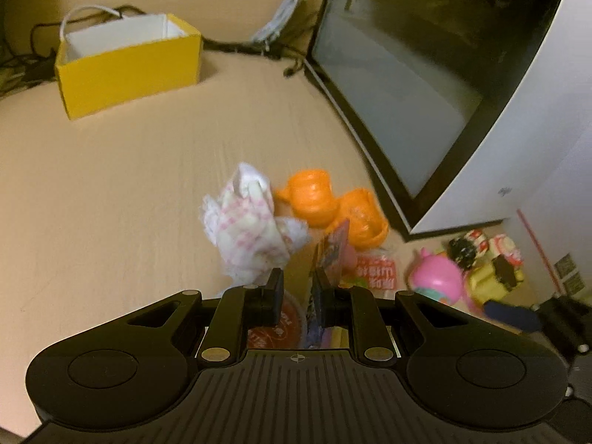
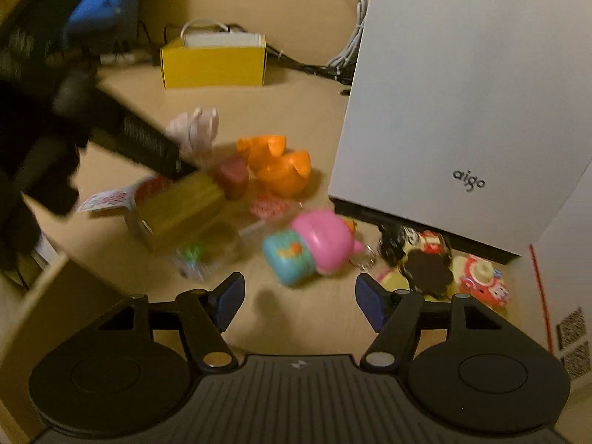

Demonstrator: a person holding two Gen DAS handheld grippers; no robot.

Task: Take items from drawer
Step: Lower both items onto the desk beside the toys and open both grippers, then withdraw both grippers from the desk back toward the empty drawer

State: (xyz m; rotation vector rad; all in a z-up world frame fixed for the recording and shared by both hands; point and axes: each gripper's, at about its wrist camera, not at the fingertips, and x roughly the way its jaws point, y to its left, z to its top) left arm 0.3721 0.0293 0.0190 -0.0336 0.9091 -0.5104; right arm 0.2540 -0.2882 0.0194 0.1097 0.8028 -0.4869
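Note:
My left gripper point(image 1: 298, 277) is shut on a flat colourful box point(image 1: 333, 248), which I see edge-on against its right finger. In the right wrist view the left gripper point(image 2: 185, 168) carries that box point(image 2: 181, 203) tilted just above the table, blurred. My right gripper point(image 2: 299, 292) stands open, with nothing between its blue pads. A pink and turquoise toy point(image 2: 318, 244) lies on the table just beyond them, and it also shows as the pink toy point(image 1: 436, 277) at the right of the left wrist view. Two orange cups point(image 1: 314, 199) and a white pink-patterned bag point(image 1: 248, 229) lie ahead.
A white computer case point(image 2: 444, 92) with a dark glass side point(image 1: 407, 74) stands on the right. Small toys point(image 2: 477, 277) lie at its foot. At the back stand a yellow box-shaped bag point(image 1: 129, 70) and cables point(image 1: 288, 7). A tan panel point(image 2: 55, 314) rises at lower left.

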